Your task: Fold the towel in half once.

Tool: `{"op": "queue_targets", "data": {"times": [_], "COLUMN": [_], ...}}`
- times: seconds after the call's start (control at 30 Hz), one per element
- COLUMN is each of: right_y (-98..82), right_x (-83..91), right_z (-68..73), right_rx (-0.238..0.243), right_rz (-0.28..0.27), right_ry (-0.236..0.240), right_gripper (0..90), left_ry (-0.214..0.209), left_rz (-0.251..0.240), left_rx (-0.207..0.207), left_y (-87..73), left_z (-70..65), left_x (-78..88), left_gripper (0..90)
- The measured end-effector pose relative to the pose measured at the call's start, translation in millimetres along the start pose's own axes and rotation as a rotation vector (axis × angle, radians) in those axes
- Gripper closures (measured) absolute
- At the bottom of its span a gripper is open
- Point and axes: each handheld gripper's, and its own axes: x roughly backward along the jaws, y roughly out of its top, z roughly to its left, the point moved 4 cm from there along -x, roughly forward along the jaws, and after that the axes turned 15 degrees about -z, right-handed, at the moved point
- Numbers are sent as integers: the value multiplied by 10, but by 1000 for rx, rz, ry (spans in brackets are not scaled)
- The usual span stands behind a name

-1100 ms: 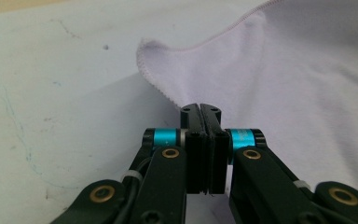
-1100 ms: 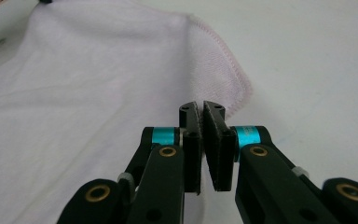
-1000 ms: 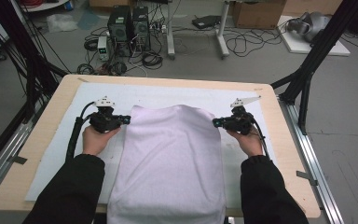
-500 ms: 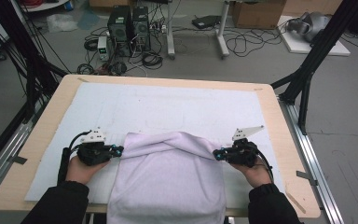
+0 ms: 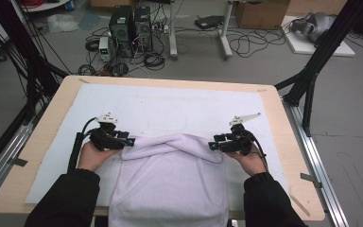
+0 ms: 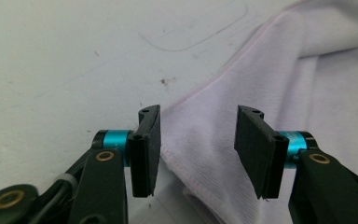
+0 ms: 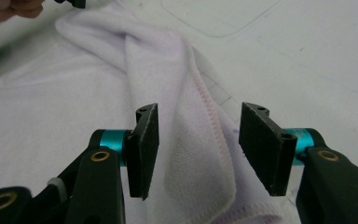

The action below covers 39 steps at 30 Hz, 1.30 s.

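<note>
So the bench (image 5: 283, 156) is a pale wood top with rounded corners, mostly covered by a white mat (image 5: 170, 109) that's a bit scuffed, with faint pen-like curves and small specks on it. It sits on a grey floor with computer towers (image 5: 131, 23) and loose cables (image 5: 246, 45) beyond the far edge, and black frame legs at both sides. The towel (image 5: 170, 179) is pale lilac terry, soft and looped, with a stitched hem; it lies at the middle of the near edge and hangs over it, its far end folded back into a rumpled roll. The left gripper (image 5: 131, 141) sits at the fold's left end, the right gripper (image 5: 211, 146) at its right end. Both have just been opening: the jaws stand about half apart with towel edge between them, pads not pressing on it. The mat's far half is bare.
</note>
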Motion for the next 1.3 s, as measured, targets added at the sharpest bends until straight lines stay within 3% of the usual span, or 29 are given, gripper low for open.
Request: {"op": "queue_targets", "data": {"times": [0.03, 0.1, 0.13, 0.17, 0.33, 0.47, 0.6, 0.8, 0.9, 0.97, 1.0, 1.07, 1.23, 1.3], "right_y": [-24, -68, -84, -94, -46, 14, 66, -16, -168, -307, -347, -397, -372, -368], "right_x": [-37, -77, -88, -88, -32, 75, 225, 425, 531, 585, 600, 615, 576, 551], "right_z": [-5, 0, 12, 29, 100, 176, 316, 632, 777, 850, 872, 888, 819, 821], "right_rx": [-2, 4, 4, 5, 40, 69, 103, 167, 160, 156, 148, 136, 101, 123], "right_rz": [22, 51, 58, 70, 47, 13, -19, -39, -27, -9, -14, -11, -32, -18], "right_ry": [6, 29, 50, 64, 90, 89, 102, 149, 196, 210, 229, 234, 251, 232], "right_gripper": [503, 676, 763, 796, 840, 840, 840, 840, 840, 820, 807, 770, 714, 675], "left_ry": [-8, -42, -47, -38, -37, -40, -57, -97, -144, -149, -144, -160, -148, -137], "left_rz": [12, 53, 56, 51, 25, -45, -82, -163, -154, -112, -101, -82, -83, -81], "left_rx": [3, 8, -5, -19, -42, -56, -82, -113, -110, -121, -136, -124, -136, -132], "left_y": [-21, -77, -79, -66, -17, 80, 130, -17, -173, -248, -262, -278, -255, -261], "left_z": [-2, -21, -37, -47, -78, -138, -248, -520, -645, -673, -672, -659, -630, -629], "left_x": [-27, -84, -85, -76, 2, 155, 343, 667, 818, 863, 874, 882, 810, 756], "left_gripper": [560, 686, 781, 846, 876, 876, 876, 875, 864, 696, 655, 571, 571, 543]}}
